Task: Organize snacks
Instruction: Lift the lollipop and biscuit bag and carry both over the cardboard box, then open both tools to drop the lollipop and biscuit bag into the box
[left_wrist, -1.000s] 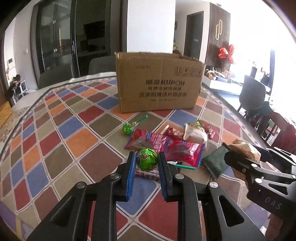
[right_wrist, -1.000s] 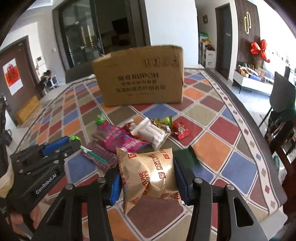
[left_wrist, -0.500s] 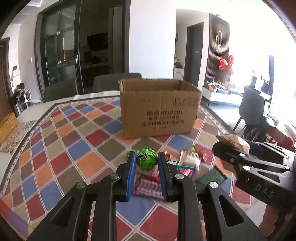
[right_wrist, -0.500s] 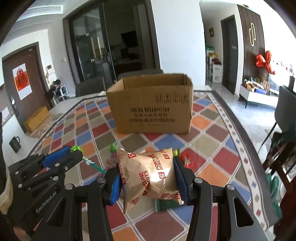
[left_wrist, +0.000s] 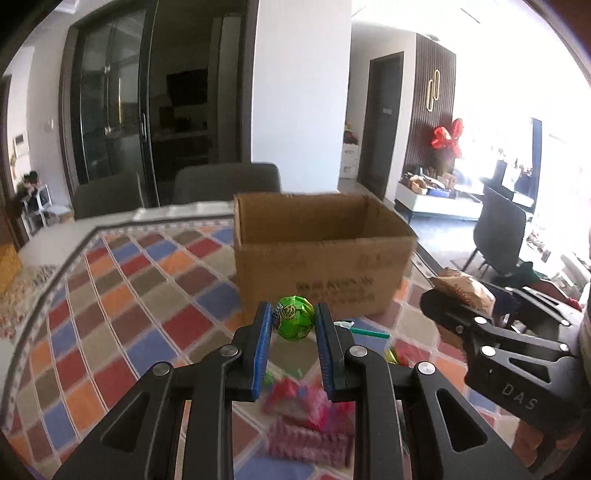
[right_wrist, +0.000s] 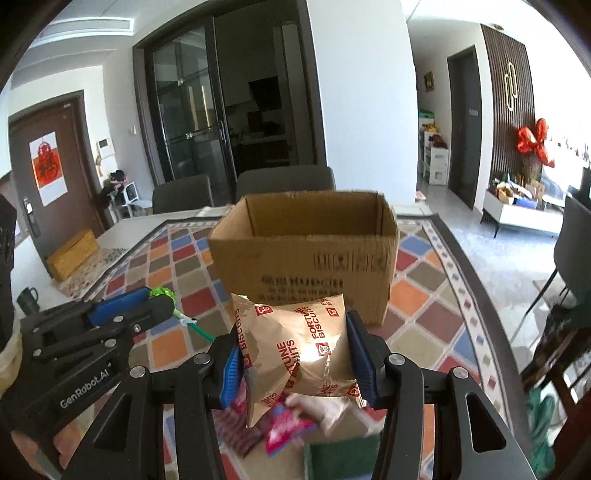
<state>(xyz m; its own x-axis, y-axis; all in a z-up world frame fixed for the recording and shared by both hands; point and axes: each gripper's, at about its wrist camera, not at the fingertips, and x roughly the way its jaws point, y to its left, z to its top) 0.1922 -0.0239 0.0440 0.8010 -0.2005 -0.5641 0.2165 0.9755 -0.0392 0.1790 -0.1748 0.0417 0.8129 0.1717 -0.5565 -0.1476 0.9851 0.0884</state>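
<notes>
— Where is the green lollipop (left_wrist: 293, 322) sitting?
— The left tongs (left_wrist: 292, 345) are gripping its wrapped head, stick pointing to 3 o'clock, above the counter (left_wrist: 122, 306).
— And the Fortune Biscuits bag (right_wrist: 297, 349)?
— The right tongs (right_wrist: 295, 362) are squeezing it; the open cardboard box (right_wrist: 306, 254) is standing at 12 o'clock, loose snacks (right_wrist: 284, 430) lying below.

A table (left_wrist: 122, 295) covered with a cloth of coloured diamonds carries an open cardboard box (left_wrist: 317, 258), straight ahead of both claws. Below the claws lie loose snack packets: pink and red ones (left_wrist: 299, 402), blurred, and a dark green packet (right_wrist: 340, 461) under the right claw.
</notes>
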